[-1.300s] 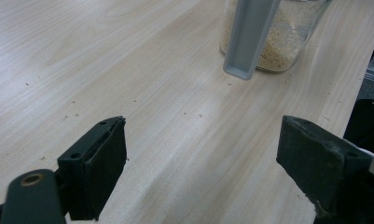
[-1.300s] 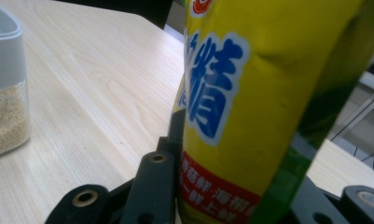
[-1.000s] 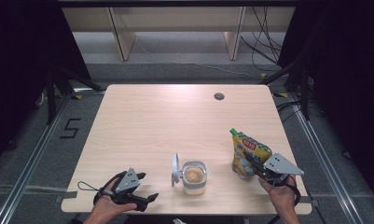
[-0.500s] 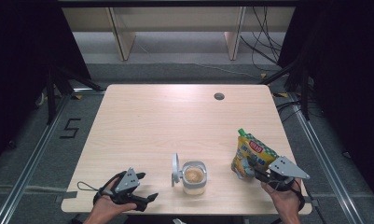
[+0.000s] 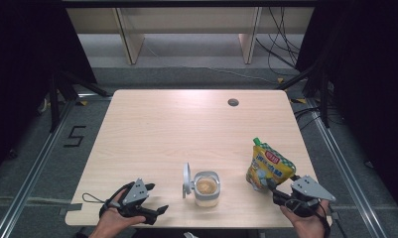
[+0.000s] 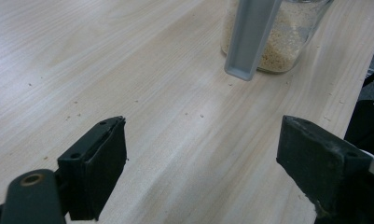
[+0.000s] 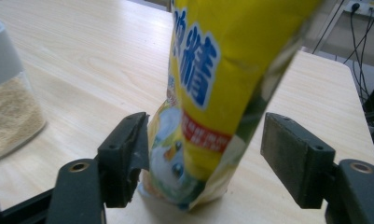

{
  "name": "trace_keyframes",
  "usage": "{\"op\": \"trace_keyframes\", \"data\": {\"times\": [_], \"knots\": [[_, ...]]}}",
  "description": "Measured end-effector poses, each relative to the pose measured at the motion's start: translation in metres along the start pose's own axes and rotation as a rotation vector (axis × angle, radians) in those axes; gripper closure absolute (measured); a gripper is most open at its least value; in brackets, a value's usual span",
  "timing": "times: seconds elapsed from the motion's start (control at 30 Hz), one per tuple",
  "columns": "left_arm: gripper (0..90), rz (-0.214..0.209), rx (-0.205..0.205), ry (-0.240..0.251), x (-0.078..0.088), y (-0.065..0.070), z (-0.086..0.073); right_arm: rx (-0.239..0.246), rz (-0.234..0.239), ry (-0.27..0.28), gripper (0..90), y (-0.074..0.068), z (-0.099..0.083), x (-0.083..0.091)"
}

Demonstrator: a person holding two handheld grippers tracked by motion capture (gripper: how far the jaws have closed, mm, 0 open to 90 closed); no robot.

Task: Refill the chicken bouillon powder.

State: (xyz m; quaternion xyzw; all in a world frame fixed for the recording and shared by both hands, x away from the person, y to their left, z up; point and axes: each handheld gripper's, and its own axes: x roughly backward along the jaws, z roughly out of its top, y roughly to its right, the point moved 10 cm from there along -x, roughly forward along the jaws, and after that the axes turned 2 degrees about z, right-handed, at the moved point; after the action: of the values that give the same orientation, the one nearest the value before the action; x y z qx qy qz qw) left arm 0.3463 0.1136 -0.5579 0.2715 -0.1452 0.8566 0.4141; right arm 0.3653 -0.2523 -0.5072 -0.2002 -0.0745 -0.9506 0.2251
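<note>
Two grippers, one jar, one pouch. Left gripper (image 5: 159,210): jaws wide, nothing between, resting at near table (image 5: 152,129) edge. Open-lidded jar (image 5: 206,188) at centre; grainy contents clearest in left gripper view. Yellow pouch (image 5: 269,166) standing at right, more upright than before. Right gripper (image 5: 272,190): jaws just opened, pouch between, right pad clear.

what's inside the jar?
The jar stands open, its grey lid flipped up at its left. Inside, pale tan granules fill the lower part, seen through the clear wall in the left gripper view. Anything buried under the granules is hidden.
</note>
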Motion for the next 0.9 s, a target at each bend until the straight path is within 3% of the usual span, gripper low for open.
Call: {"op": "trace_keyframes", "data": {"times": [0.03, 0.07, 0.17, 0.3, 0.33, 0.43, 0.47, 0.57, 0.6, 0.73, 0.77, 0.87, 0.9], "knots": [[15.2, -0.002, 0.0, 0.0, 0.0, 0.0, 0.0, 0.03, 0.0, 0.003, 31.5, 0.002, 0.0, 0.002], [15.2, 0.0, 0.001, 0.0, 0.0, 0.0, 0.0, 0.005, 0.003, 0.002, 30.2, 0.0, -0.002, 0.004], [15.2, -0.003, 0.01, 0.005, 0.0, 0.001, 0.001, 0.016, -0.011, -0.028, 27.4, 0.0, -0.008, 0.009], [15.2, -0.001, 0.021, 0.022, 0.0, 0.001, 0.004, -0.02, 0.007, -0.082, 25.6, -0.011, -0.018, 0.013], [15.2, -0.005, 0.037, 0.029, 0.0, 0.002, 0.005, 0.013, 0.022, -0.075, 25.6, -0.011, -0.018, 0.011], [15.1, -0.015, 0.048, 0.04, 0.003, 0.004, 0.011, -0.004, 0.025, -0.098, 24.7, -0.015, -0.022, 0.014], [15.1, -0.017, 0.041, 0.045, 0.004, 0.004, 0.012, -0.034, 0.018, -0.112, 24.2, -0.018, -0.024, 0.015], [15.0, -0.014, 0.02, 0.039, 0.008, 0.003, 0.015, 0.017, 0.025, -0.123, 23.7, -0.018, -0.027, 0.016], [15.0, -0.016, 0.037, 0.062, 0.007, 0.004, 0.018, 0.001, 0.043, -0.13, 23.7, -0.022, -0.029, 0.016], [15.0, -0.022, 0.038, 0.058, 0.009, 0.005, 0.02, 0.02, 0.043, -0.14, 24.3, -0.025, -0.031, 0.018], [15.0, -0.015, 0.032, 0.06, 0.01, 0.005, 0.021, -0.004, 0.034, -0.149, 24.3, -0.027, -0.033, 0.019], [15.1, -0.015, 0.024, 0.061, 0.011, 0.006, 0.023, 0.026, 0.022, -0.149, 24.6, -0.026, -0.032, 0.02], [15.1, -0.015, 0.022, 0.069, 0.011, 0.007, 0.026, -0.001, 0.026, -0.165, 24.6, -0.029, -0.034, 0.021]]}}
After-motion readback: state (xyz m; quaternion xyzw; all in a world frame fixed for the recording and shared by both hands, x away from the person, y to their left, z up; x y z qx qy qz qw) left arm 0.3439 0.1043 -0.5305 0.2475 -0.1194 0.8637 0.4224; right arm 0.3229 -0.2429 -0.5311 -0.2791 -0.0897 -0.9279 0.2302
